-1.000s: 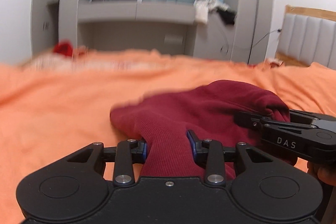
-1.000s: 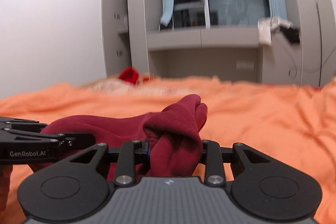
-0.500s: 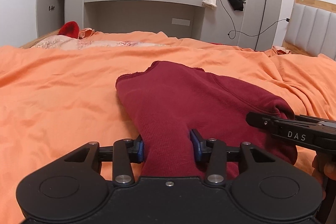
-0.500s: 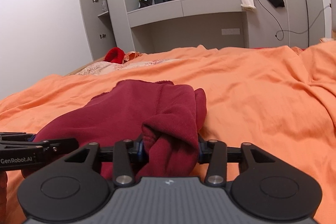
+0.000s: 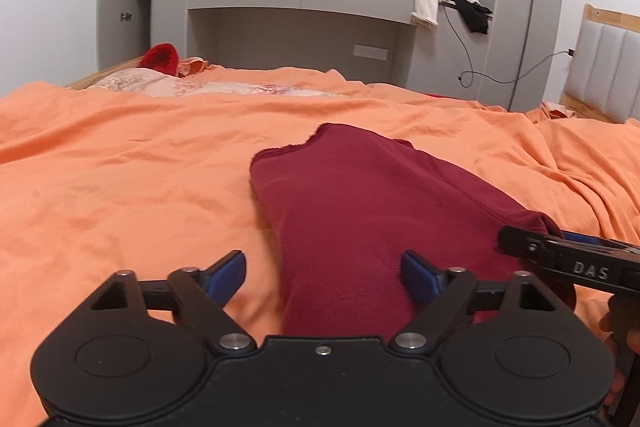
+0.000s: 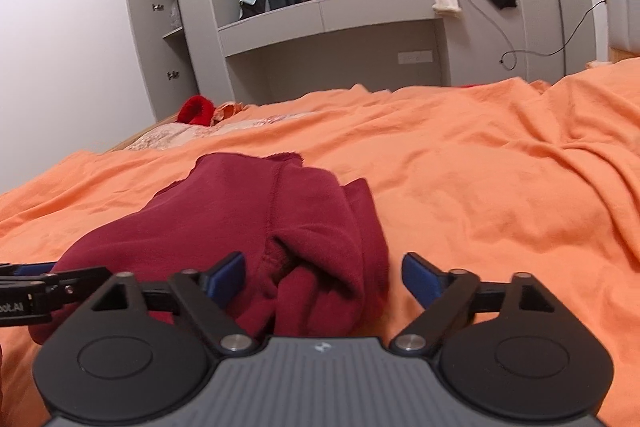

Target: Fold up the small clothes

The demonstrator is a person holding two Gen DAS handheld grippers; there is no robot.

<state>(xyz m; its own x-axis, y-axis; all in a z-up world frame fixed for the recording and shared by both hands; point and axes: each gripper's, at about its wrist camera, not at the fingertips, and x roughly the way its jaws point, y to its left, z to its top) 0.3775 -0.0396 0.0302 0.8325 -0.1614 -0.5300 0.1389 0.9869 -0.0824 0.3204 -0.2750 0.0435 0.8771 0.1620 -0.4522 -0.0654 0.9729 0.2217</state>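
Left wrist view: right gripper reads "DAS"; both grippers' jaws spread wide around maroon garment.

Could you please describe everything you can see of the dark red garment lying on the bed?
The dark red garment looks like soft knit fabric, with a stitched seam and a raw-looking far edge. It lies folded over on the orange bedcover, flat at the far end and bunched into thick folds at the near right corner. The left tool and the right tool both stand open around its near edge, blue pads apart; neither clamps it.
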